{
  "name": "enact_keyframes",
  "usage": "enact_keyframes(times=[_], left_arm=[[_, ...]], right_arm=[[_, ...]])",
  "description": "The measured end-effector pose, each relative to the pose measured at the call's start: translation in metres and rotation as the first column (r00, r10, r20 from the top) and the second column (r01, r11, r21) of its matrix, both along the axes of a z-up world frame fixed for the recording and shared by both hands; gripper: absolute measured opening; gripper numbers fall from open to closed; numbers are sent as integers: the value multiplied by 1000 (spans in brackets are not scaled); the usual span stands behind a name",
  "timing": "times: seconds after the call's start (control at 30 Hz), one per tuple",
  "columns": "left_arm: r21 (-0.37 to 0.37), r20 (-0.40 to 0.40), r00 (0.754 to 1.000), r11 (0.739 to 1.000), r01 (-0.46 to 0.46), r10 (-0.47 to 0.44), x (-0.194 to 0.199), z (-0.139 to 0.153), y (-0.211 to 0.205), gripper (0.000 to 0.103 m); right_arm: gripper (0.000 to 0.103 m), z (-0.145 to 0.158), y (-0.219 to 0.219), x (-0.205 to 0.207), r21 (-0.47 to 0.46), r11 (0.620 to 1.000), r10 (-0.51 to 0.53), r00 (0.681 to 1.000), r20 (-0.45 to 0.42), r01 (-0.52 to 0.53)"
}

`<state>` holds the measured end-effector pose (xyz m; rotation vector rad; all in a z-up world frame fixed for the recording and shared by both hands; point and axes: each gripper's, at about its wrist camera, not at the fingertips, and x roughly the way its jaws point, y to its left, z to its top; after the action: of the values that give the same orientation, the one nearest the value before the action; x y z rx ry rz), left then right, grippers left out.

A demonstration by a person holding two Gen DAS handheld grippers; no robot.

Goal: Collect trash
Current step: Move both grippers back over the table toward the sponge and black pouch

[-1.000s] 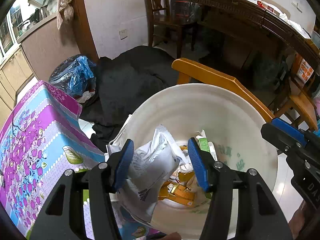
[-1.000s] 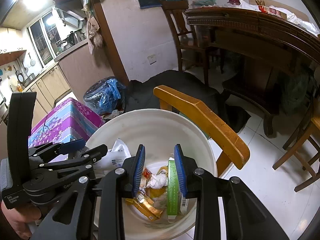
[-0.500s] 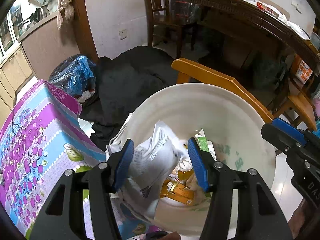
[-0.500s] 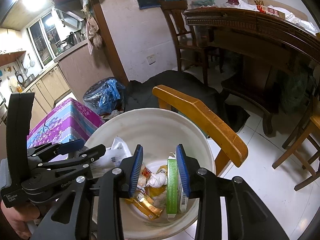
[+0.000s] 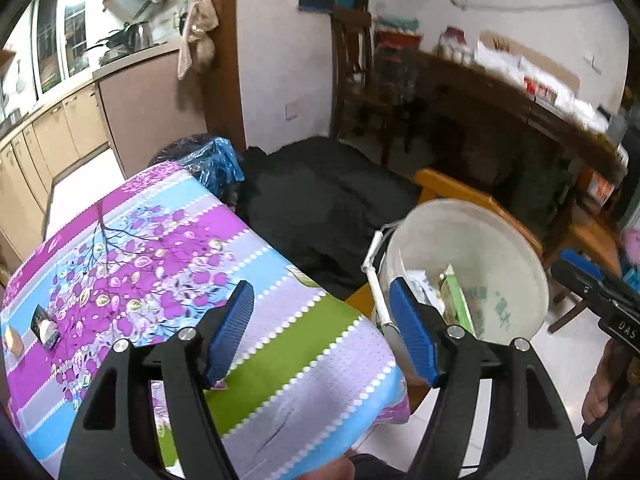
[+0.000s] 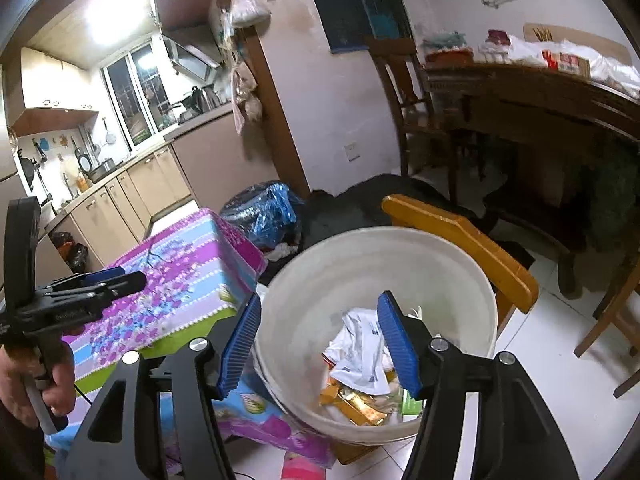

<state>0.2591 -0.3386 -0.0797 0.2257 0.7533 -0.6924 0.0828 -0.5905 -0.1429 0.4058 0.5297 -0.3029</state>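
A white bucket [image 5: 516, 240] [image 6: 360, 256] stands beside the table with trash in it: white printed paper [image 6: 364, 348], yellow wrappers [image 6: 352, 400] and a green carton [image 5: 456, 300]. My left gripper [image 5: 324, 332] hangs over the table's corner, its jaws opening with nothing between them; it also shows at the left edge of the right wrist view [image 6: 100, 280]. My right gripper [image 6: 320, 340] is above the bucket's near rim, its jaws opening and empty, the paper lying below them. On the flowered tablecloth [image 5: 160, 264] lie a small dark packet [image 5: 44, 326] and a brownish scrap [image 5: 12, 340].
A yellow wooden chair back [image 6: 460, 236] stands just behind the bucket. Beyond are a blue plastic bag [image 6: 264, 212], a black heap [image 5: 320, 200] on the floor, a dark wooden table [image 6: 540, 100] with chairs, and kitchen cabinets [image 5: 60, 128] at left.
My left gripper swung left from over the bucket to over the table corner and let go of the white paper, which lies in the bucket. Both grippers' jaws have widened; the right one drew back.
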Motion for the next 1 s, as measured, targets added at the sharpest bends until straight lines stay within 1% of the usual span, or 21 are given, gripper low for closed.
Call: enact_keyframes(times=[0.17,0.23,0.3,0.33,0.4,0.43,0.5,0.53,0.57,0.6,0.67,0.7,0.73,0.77,0.8,0.83,0.9,0.93,1.0], left_arm=[[-58,2,1000,998,12,-12,-3,15,19,67],[-79,3,1000,997,8,-7,-4,18,33,68],[-90,11,1000,996,-14,15,-3,19,53,70],[-90,13,999,995,-32,34,0,18,65,70],[-80,11,995,992,-102,103,11,12,101,70],[-76,0,988,986,-151,152,21,8,126,70],[-70,-26,967,965,-254,252,41,1,178,70],[-65,-36,944,942,-329,327,53,-3,211,70],[-60,-43,924,923,-381,379,61,-4,235,70],[-55,-48,889,888,-457,455,73,-7,271,70],[-25,-45,823,823,-568,567,96,-13,333,72],[-2,-50,809,810,-586,586,104,-17,351,76],[38,-61,779,781,-623,624,120,-24,376,76],[59,-63,748,751,-658,661,128,-29,393,76],[69,-88,708,713,-698,701,141,-36,416,76],[60,-127,674,684,-727,728,150,-41,435,76],[33,-196,612,629,-777,766,167,-49,459,76],[33,-208,601,620,-784,771,174,-53,459,76],[58,-203,602,623,-780,773,190,-60,449,76]], right_arm=[[66,31,20,-13,-43,999,12,999,39,-10],[69,44,29,-17,-68,997,28,998,50,-24],[73,56,40,-18,-86,995,56,997,61,-51],[74,60,46,-19,-96,993,76,995,66,-69],[79,67,61,-16,-117,987,120,990,71,-112],[80,68,70,-12,-123,983,147,987,70,-138],[81,67,85,-1,-121,976,188,980,59,-180],[81,65,96,8,-113,971,218,975,52,-211],[81,65,102,14,-110,968,231,972,48,-225],[81,63,113,24,-106,963,255,966,42,-250],[81,58,136,45,-93,946,315,949,28,-312],[81,55,145,54,-89,938,337,941,21,-334],[81,52,160,64,-86,928,364,931,6,-362],[81,50,170,72,-87,921,380,925,-5,-379],[81,47,184,83,-87,910,406,914,-19,-406],[81,45,198,93,-86,898,430,902,-30,-431],[81,40,221,112,-83,880,465,884,-49,-468],[81,38,232,121,-80,872,479,876,-57,-482],[81,35,247,143,-73,858,504,860,-74,-509]])
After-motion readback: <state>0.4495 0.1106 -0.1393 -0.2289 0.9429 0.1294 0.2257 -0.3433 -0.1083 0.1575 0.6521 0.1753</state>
